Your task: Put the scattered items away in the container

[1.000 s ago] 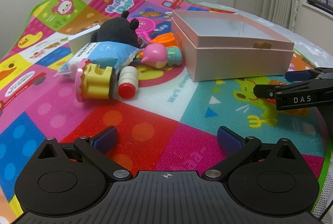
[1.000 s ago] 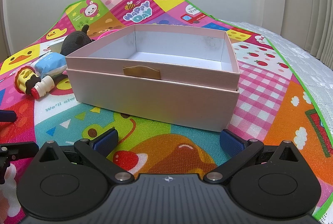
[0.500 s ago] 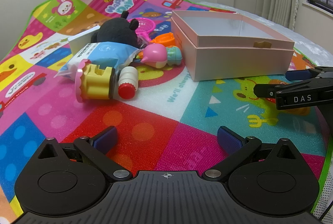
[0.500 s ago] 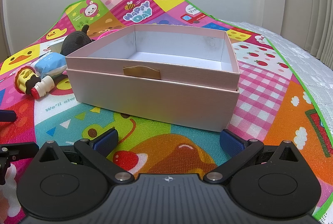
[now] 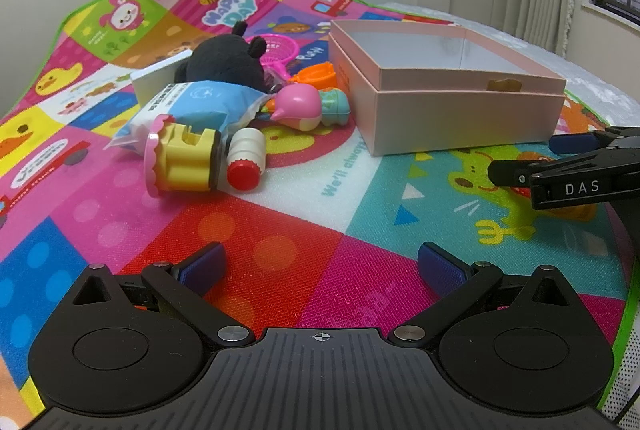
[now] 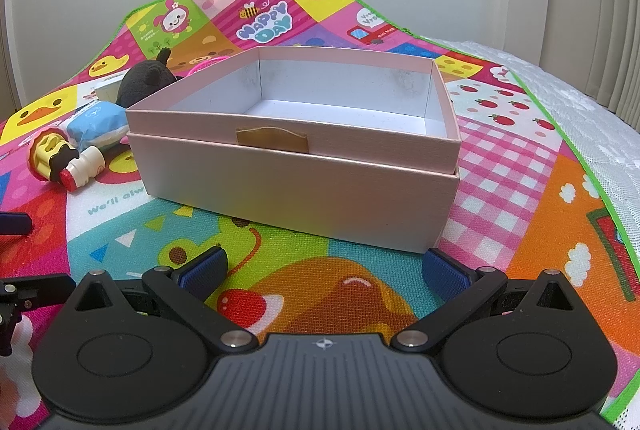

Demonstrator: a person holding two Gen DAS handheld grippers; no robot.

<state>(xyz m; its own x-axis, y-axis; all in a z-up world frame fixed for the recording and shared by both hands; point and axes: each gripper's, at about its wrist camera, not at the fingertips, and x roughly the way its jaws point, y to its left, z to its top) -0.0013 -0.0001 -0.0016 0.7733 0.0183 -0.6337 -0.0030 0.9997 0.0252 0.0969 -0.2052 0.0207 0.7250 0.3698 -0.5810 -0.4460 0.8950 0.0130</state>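
On a bright patchwork play mat (image 5: 304,230) spread over a bed, the left claw (image 5: 320,266) sits low with its blue pads wide apart and nothing between them. From the left wrist view, the scattered toys lie in a heap at about 11 o'clock. Nearest is a yellow toy with a pink frilled rim (image 5: 180,158), lying on its side. Touching it on the right is a small white bottle with a red cap (image 5: 245,160), also on its side. Behind them a blue and white packet (image 5: 192,102) leans on a black plush toy (image 5: 224,64). A pink and teal figure (image 5: 308,106) lies just beside the packet, near the left wall of the pink box (image 5: 460,118). An orange toy (image 5: 316,76) and a pink net scoop (image 5: 280,50) sit behind the figure, close to the box. A white card box (image 5: 154,78) stands at the left of the plush.

The pink box sits at 1 o'clock, open, and its white inside holds nothing. At 3 o'clock the right claw (image 5: 520,160) shows from the side, marked DAS.

From the right wrist view, the right claw (image 6: 322,270) is also spread wide and empty, low over the mat. The pink box (image 6: 296,186) fills 12 o'clock, near the pads but apart from them. The toys lie at 10 o'clock, left of the box.
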